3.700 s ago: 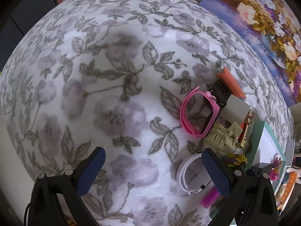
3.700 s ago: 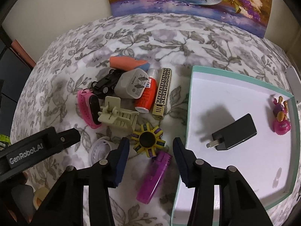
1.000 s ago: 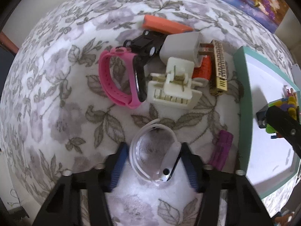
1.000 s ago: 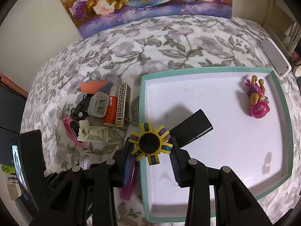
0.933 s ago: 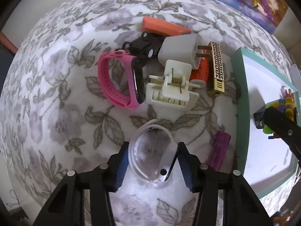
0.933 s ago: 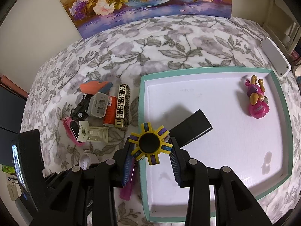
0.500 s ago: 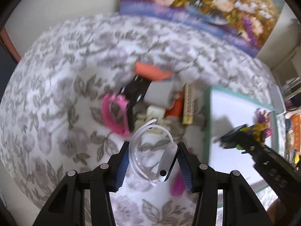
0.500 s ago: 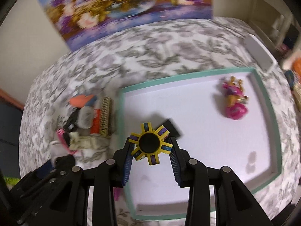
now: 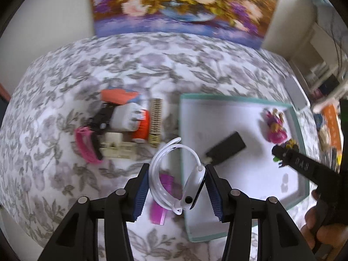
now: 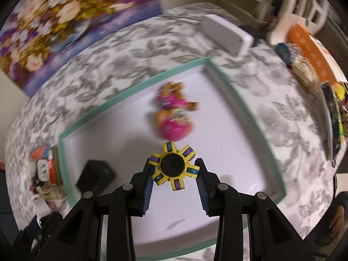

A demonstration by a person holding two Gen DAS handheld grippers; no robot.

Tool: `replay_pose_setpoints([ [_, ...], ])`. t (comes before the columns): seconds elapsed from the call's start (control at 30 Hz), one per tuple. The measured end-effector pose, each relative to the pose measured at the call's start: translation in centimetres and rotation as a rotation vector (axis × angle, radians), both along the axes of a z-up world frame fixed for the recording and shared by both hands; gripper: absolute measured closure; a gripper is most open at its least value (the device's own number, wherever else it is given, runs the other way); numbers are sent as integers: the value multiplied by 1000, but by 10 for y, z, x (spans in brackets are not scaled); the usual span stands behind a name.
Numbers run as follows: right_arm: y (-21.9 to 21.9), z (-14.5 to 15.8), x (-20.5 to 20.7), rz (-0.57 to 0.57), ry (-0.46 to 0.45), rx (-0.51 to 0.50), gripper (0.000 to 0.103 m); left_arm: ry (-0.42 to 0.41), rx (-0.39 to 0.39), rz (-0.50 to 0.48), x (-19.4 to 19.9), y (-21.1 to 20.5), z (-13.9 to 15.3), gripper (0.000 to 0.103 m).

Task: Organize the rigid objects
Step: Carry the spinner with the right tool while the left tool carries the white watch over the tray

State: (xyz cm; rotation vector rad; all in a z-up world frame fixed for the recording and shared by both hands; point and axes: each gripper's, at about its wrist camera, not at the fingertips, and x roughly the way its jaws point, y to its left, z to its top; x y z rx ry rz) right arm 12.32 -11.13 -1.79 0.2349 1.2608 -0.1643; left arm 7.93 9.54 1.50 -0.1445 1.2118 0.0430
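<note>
My left gripper (image 9: pixel 177 187) is shut on a white wristband watch (image 9: pixel 191 187), held in the air above the left rim of the teal-edged white tray (image 9: pixel 239 103). My right gripper (image 10: pixel 175 174) is shut on a yellow and purple fidget spinner (image 10: pixel 174 165), held over the tray (image 10: pixel 134 82) just in front of a pink toy figure (image 10: pixel 173 117). A black charger (image 9: pixel 226 148) and the pink toy figure (image 9: pixel 276 128) lie in the tray. The right gripper's black body (image 9: pixel 304 165) shows over the tray's right side.
A pile lies left of the tray on the floral cloth: pink watch (image 9: pixel 86 145), cream clip (image 9: pixel 115 148), white plug (image 9: pixel 126 119), orange bottle (image 9: pixel 142 126), gold patterned bar (image 9: pixel 155 121), orange case (image 9: pixel 119 95). A purple item (image 9: pixel 163 195) lies under my left gripper. A painting (image 9: pixel 184 6) leans at the back.
The left gripper lifted the white watch off the cloth and carried it right to the tray's edge. The right gripper carried the spinner farther across the tray, up to the pink toy.
</note>
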Motion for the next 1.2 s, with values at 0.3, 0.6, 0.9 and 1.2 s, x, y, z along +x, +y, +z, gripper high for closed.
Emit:
replay_pose_setpoints([
  [0.3, -40, -5, 2, -76, 16, -30, 64, 71, 53, -103, 6, -49, -29, 50],
  [0.6, -51, -13, 7, -87, 29, -12, 64, 77, 68, -137, 17, -72, -42, 50],
  [0.9, -59, -18, 11, -92, 32, -1, 64, 36, 94, -202, 26, -95, -45, 49],
  [1.2, -61, -22, 11, -102, 44, 3, 58, 34, 104, -215, 26, -100, -48, 40],
])
